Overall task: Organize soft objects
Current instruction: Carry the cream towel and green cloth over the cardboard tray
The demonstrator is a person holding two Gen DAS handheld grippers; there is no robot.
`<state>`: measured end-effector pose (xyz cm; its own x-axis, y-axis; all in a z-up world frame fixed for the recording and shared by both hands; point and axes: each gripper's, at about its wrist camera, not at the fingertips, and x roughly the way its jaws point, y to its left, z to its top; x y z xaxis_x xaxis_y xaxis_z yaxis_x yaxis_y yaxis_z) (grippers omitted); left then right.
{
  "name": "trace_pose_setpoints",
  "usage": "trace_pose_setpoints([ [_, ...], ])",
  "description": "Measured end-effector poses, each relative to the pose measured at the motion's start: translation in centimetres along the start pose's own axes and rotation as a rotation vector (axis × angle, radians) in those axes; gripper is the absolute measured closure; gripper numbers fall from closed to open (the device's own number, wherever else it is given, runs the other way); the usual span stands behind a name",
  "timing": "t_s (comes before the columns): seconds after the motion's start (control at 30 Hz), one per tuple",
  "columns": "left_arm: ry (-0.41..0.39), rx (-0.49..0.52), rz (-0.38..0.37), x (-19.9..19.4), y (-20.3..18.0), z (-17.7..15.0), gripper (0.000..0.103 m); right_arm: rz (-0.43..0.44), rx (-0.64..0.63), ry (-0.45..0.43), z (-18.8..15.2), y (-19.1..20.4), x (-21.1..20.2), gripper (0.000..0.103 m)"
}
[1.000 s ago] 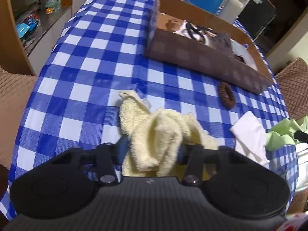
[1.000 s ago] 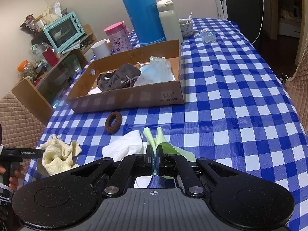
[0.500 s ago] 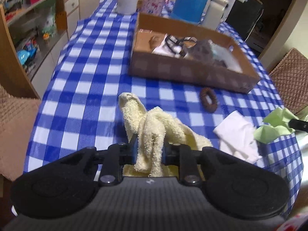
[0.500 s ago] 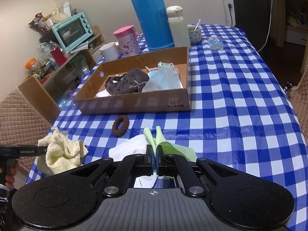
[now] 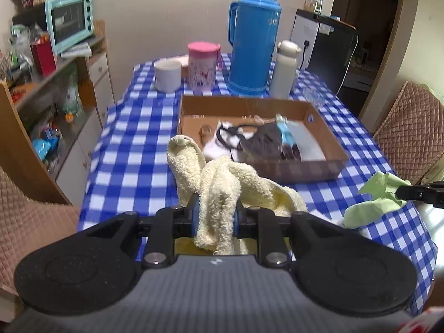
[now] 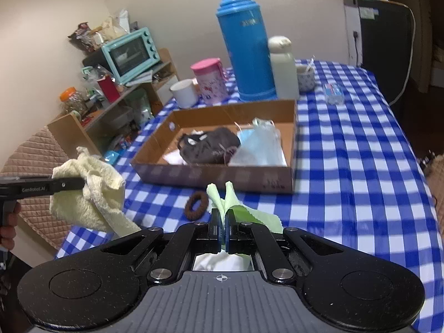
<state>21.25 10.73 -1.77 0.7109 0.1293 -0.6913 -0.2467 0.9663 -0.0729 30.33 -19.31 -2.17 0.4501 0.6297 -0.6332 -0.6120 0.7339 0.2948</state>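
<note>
Blue-and-white checked cloth covers the table (image 6: 347, 166), whose right half lies bare up to its edge, while quilted chairs (image 5: 413, 127) stand close at both sides. The shallow cardboard box (image 6: 216, 176) sits mid-table, already holding a dark garment (image 6: 208, 144) and a face mask (image 6: 258, 147); a blue thermos (image 6: 244, 44) and cups crowd behind it. The left gripper (image 5: 215, 217) is clamped on the yellow towel (image 5: 219, 188), which hangs clear of the table, short of the box's near wall. The right gripper (image 6: 222, 233) is pinched tight on the green cloth (image 6: 236, 208), just before the box front. A brown hair tie (image 6: 196, 205) lies on the cloth between them.
</note>
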Motion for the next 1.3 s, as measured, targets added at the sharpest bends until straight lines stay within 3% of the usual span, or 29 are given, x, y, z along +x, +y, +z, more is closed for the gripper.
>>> trace_pose_setpoints([
  [0.37, -0.102, 0.055, 0.017, 0.1, -0.7, 5.3, 0.083, 0.059, -0.037, -0.062, 4.4, 0.4, 0.7, 0.1],
  [0.63, -0.128, 0.073, 0.021, 3.5, -1.3, 9.9, 0.083, 0.108, -0.032, -0.111, 9.0, 0.4, 3.4, 0.101],
  [0.97, -0.11, 0.081, 0.025, 9.8, -1.9, 14.2, 0.083, 0.137, 0.04, -0.13, 13.8, -1.7, 9.1, 0.101],
  [1.2, -0.057, 0.112, 0.096, 15.8, -2.3, 14.6, 0.083, 0.125, 0.103, -0.109, 14.9, -3.9, 13.6, 0.101],
  [1.3, -0.003, 0.148, 0.082, 18.3, -2.8, 14.0, 0.083, 0.106, 0.11, -0.074, 14.7, -4.5, 15.5, 0.101],
])
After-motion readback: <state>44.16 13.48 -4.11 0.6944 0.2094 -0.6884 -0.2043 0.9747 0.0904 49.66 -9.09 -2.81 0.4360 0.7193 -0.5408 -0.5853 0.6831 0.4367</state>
